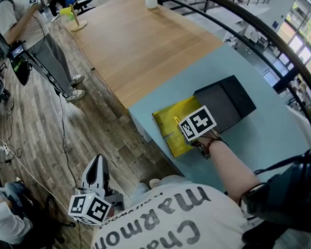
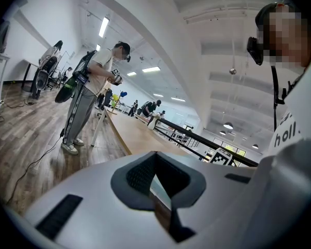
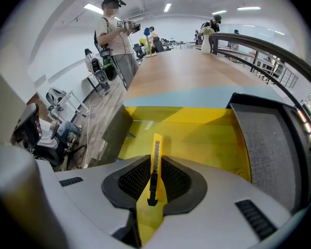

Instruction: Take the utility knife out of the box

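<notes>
A yellow utility knife [image 3: 155, 160] sits edge-on between the pads of my right gripper [image 3: 154, 178], which is shut on it. Its tip sticks out past the fingertips. The gripper points steeply down over the open yellow box [image 3: 202, 139], beside the black lid [image 3: 269, 149]. In the head view the right gripper [image 1: 182, 131] hangs over the yellow box [image 1: 168, 126] on the teal table [image 1: 264, 139]. I cannot tell if the knife touches the box floor. My left gripper [image 1: 97, 165] hangs low at my left side, off the table. In its own view the left gripper [image 2: 155, 175] is shut and empty.
The black lid [image 1: 225, 105] lies right of the yellow box. A long wooden table [image 1: 140, 40] adjoins the teal one. A dark railing [image 1: 238, 19] curves along the far side. A person [image 1: 26, 25] stands on the wood floor at the far left; cables lie there.
</notes>
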Demonstrator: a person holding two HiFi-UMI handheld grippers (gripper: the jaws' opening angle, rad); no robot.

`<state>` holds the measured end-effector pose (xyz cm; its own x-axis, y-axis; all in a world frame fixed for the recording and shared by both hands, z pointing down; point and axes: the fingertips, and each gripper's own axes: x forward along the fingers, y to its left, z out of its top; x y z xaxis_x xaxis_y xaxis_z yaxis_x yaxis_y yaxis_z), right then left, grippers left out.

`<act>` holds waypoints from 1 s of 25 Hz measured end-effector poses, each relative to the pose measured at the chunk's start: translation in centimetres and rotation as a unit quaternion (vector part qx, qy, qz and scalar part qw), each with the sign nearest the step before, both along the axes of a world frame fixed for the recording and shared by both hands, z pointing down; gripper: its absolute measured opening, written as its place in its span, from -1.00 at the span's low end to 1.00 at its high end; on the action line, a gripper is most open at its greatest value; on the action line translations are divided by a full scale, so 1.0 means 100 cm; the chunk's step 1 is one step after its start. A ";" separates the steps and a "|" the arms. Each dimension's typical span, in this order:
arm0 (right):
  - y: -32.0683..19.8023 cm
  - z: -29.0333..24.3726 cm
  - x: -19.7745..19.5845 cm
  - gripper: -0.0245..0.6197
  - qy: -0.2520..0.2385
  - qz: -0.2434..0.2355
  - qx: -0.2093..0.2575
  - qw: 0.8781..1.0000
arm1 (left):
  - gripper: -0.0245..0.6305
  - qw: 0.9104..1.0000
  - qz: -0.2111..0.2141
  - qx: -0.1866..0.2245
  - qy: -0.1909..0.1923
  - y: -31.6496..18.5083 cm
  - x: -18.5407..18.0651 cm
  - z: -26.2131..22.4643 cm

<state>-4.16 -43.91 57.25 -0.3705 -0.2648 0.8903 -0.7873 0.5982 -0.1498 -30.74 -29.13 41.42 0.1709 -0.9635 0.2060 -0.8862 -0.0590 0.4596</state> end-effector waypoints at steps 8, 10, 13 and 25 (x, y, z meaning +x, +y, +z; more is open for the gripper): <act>-0.010 -0.015 -0.002 -0.66 -0.024 0.012 0.032 0.999 | -0.92 1.000 0.002 0.005 0.001 -0.002 0.001 -0.005; -0.011 -0.018 -0.002 -0.66 -0.029 0.015 0.038 0.999 | -0.92 1.000 0.002 0.007 0.002 -0.002 0.001 -0.006; -0.013 -0.021 -0.001 -0.66 -0.038 0.021 0.046 0.998 | -0.92 1.000 0.002 0.010 0.004 -0.001 0.002 -0.006; -0.009 -0.044 -0.001 -0.66 -0.072 0.055 0.094 0.991 | -0.92 0.999 0.007 0.027 0.017 0.006 -0.004 -0.009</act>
